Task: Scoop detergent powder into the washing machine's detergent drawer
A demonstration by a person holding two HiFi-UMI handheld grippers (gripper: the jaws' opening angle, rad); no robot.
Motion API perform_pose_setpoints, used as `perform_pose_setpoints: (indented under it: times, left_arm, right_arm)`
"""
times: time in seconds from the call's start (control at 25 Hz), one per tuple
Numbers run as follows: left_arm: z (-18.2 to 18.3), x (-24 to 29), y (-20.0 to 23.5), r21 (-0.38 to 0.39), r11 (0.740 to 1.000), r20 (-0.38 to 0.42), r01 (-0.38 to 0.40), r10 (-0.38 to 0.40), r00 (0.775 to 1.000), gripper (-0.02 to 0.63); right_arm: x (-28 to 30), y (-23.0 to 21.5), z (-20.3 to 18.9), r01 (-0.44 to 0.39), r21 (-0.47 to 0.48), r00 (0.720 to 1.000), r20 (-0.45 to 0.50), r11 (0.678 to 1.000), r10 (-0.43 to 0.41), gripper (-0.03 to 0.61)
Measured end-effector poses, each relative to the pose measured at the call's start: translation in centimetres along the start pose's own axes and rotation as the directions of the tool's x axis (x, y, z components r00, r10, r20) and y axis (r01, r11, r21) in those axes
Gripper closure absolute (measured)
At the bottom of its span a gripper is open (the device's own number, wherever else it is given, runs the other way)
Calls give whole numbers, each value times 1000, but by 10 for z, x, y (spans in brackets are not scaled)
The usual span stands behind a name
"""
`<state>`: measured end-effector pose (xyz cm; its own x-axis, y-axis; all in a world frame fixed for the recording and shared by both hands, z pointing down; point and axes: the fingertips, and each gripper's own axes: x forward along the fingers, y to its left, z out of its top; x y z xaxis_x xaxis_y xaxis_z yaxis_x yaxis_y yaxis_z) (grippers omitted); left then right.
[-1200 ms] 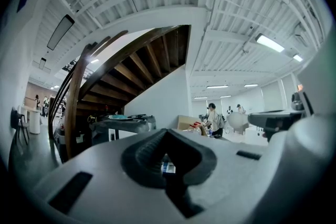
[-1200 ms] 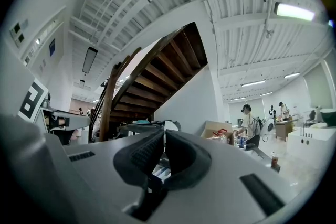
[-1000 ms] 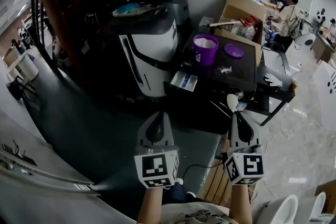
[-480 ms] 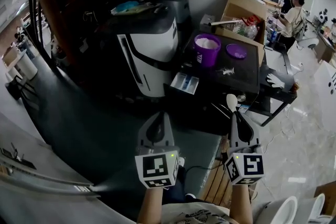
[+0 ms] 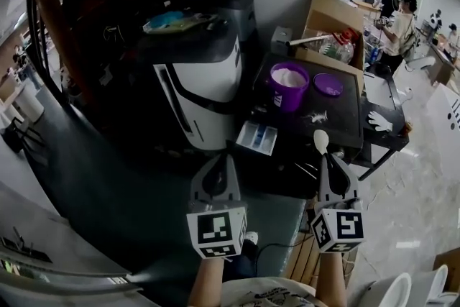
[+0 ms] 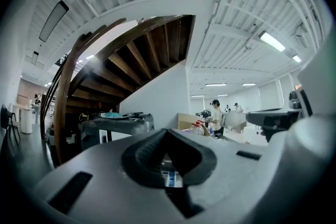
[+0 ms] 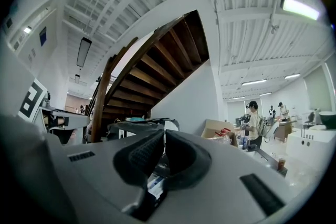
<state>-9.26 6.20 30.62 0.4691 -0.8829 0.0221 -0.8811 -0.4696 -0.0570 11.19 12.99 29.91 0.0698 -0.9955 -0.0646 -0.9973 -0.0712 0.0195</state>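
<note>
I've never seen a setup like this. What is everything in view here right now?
Washing machine: one, white and black, left of the table.
Detergent drawer: one, white and blue, pulled open at the machine's lower right.
Table: one, black, right of the machine.
Tub: one, purple, open, white powder inside, on the table.
Lid: one, purple, beside the tub.
Glove: one, white, at the table's right end.
Cardboard box: one, brown, behind the table.
Staircase: one, dark wood, overhead.
Bystander: at least one, far right.
Spoon: one, white, sticking out of the right gripper.
Left gripper: grey, jaws together, empty.
Right gripper: grey, shut on the spoon.
</note>
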Motion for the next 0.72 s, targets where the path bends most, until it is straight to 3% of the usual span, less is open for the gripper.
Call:
perform_pose_setpoints:
  times: [0.72]
  left_arm:
    - [-2, 157, 58, -9, 994, -6, 110, -110, 994, 612]
  right_arm:
    - [146, 0, -16, 97, -4, 995, -36, 995, -98, 558]
